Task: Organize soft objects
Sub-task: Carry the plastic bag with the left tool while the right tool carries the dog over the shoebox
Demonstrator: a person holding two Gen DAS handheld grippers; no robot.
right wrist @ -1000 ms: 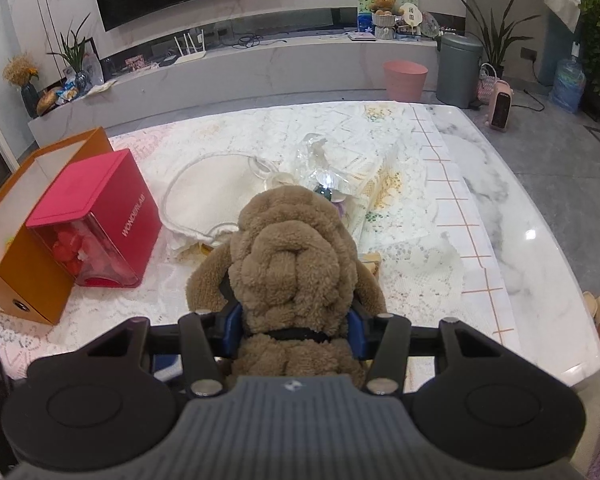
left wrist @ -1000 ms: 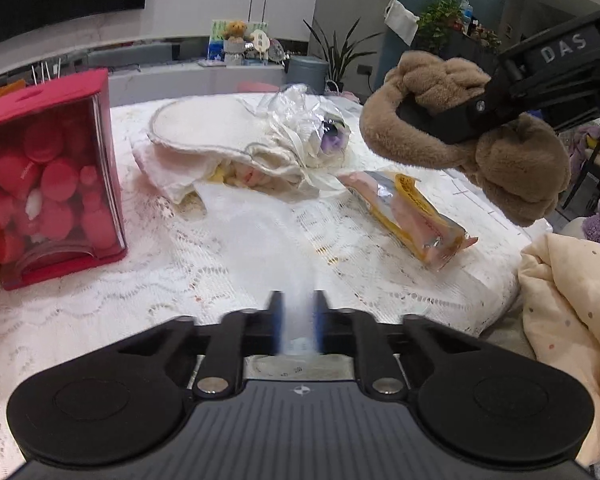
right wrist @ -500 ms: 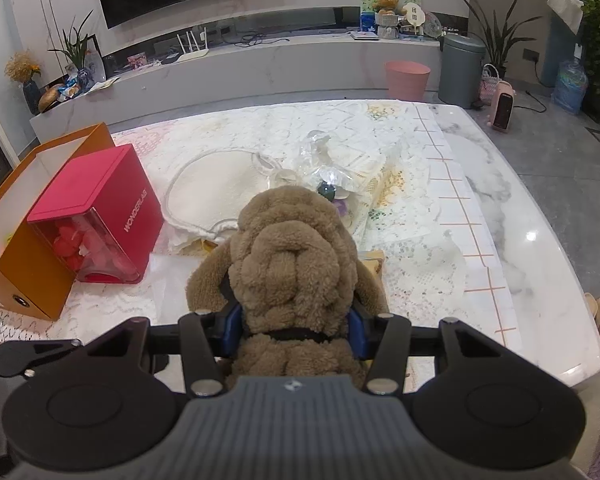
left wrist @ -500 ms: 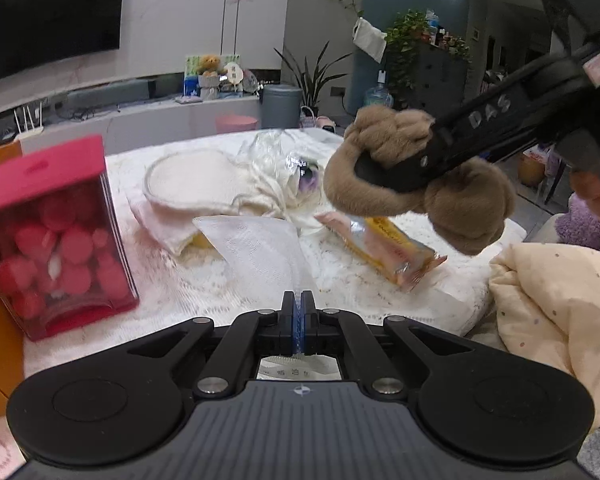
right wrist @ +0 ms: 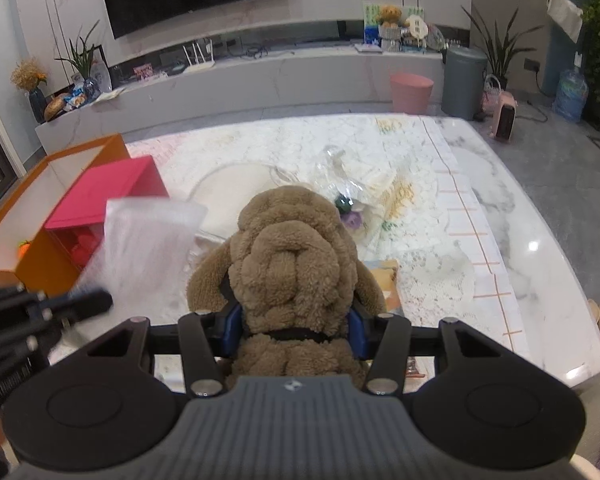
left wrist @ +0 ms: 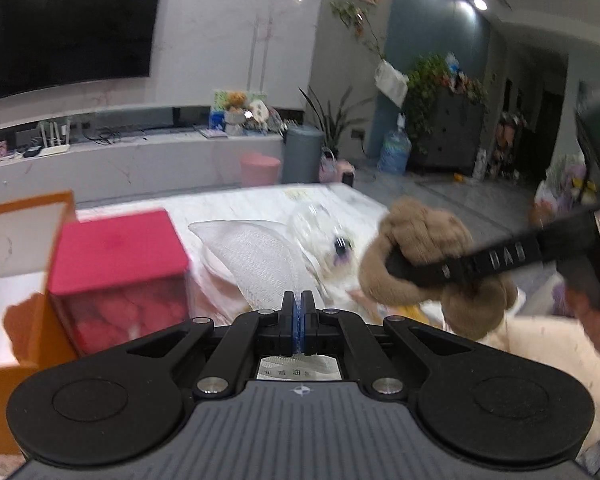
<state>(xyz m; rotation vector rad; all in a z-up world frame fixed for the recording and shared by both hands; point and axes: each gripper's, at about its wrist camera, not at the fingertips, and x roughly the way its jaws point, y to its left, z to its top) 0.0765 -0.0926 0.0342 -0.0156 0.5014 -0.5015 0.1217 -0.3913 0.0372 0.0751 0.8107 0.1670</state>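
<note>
My left gripper (left wrist: 299, 300) is shut on the edge of a thin translucent white bag (left wrist: 256, 264). The bag hangs in the air above the lace-covered table (right wrist: 420, 168). In the right wrist view the same bag (right wrist: 148, 248) rises from the left gripper (right wrist: 80, 304) at the left edge. My right gripper (right wrist: 295, 330) is shut on a brown plush dog (right wrist: 296, 248), squeezing its neck between the blue pads. The left wrist view shows that plush dog (left wrist: 432, 268) held up at the right, with one black finger (left wrist: 480, 262) across it.
A red box (right wrist: 104, 196) stands beside an open orange box (right wrist: 60, 184) on the left. A white cloth pile and a crumpled clear bag (right wrist: 340, 184) lie mid-table. A snack packet (right wrist: 388, 280) lies under the plush. A cream blanket (left wrist: 540, 352) is at the near right.
The left gripper has shut fully on the white bag and lifted it off the table, rising and tilting up. The right gripper and plush dog have stayed in place.
</note>
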